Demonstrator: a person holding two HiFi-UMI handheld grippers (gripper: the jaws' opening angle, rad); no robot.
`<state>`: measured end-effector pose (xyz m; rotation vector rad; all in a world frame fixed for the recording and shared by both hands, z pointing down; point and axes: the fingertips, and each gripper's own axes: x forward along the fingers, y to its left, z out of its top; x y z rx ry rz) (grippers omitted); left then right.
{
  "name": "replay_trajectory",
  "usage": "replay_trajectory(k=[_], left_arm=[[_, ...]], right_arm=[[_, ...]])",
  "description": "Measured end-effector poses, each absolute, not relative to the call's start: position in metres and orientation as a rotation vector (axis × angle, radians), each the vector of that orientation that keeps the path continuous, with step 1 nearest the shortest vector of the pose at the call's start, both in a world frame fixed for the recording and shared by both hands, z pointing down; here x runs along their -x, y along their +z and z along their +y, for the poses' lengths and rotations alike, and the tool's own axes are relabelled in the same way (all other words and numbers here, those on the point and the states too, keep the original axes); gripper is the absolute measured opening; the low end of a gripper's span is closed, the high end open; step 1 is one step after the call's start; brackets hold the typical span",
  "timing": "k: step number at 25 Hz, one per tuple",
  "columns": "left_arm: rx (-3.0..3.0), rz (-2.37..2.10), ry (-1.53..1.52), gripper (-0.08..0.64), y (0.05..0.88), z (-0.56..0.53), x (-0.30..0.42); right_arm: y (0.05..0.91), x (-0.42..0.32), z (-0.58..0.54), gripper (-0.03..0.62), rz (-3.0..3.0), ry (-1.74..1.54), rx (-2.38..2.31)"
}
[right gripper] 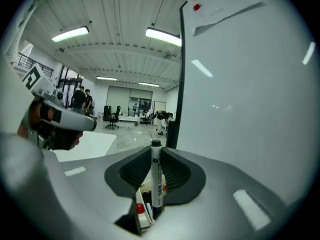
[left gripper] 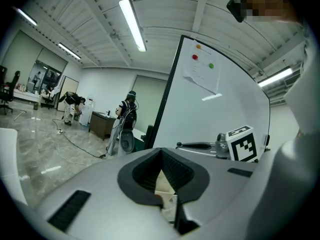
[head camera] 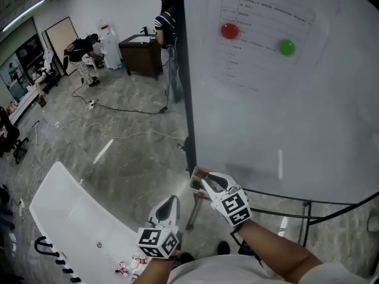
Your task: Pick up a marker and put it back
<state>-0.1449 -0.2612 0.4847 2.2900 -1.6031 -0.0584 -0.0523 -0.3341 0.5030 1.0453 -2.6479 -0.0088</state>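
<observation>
A big whiteboard (head camera: 308, 129) fills the room from 12 to 3 o'clock. It blocks off all that lies behind it. The shiny grey floor (head camera: 118, 152) spreads out from 9 to 12 o'clock. A black cable (head camera: 118, 108) trails across it. A long white table (head camera: 65, 212) sits low at 8 o'clock. Far off at 11 o'clock is a dark desk (head camera: 141, 55). One person (head camera: 166, 22) stands right beside the desk. Another person (head camera: 83, 52) bends down at 10 o'clock.

A sheet of paper (head camera: 260, 34) hangs high on the whiteboard. A red magnet (head camera: 229, 31) and a green magnet (head camera: 286, 47) are stuck on it.

The right gripper (right gripper: 156, 156) is at the bottom left corner of the whiteboard. Its jaws are squeezed on a marker (right gripper: 156, 174). The marker stands straight up between them, black cap on top. From the head view, the right gripper covers the marker, so it can't be seen there. Just under the marker sit more pens (right gripper: 141, 211), one with a red end.

The left gripper (head camera: 169, 206) hangs at 6 o'clock, near the table's edge. Its jaws are pressed together and hold nothing.
</observation>
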Motion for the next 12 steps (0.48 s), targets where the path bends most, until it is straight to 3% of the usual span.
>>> replay_trajectory(k=[12], left_arm=[[-2.430,-1.572,-0.046,0.003,0.449,-0.282,0.109]], right_arm=[[0.460,0.024,-0.328,0.066,-2.735,0.059,-1.173]])
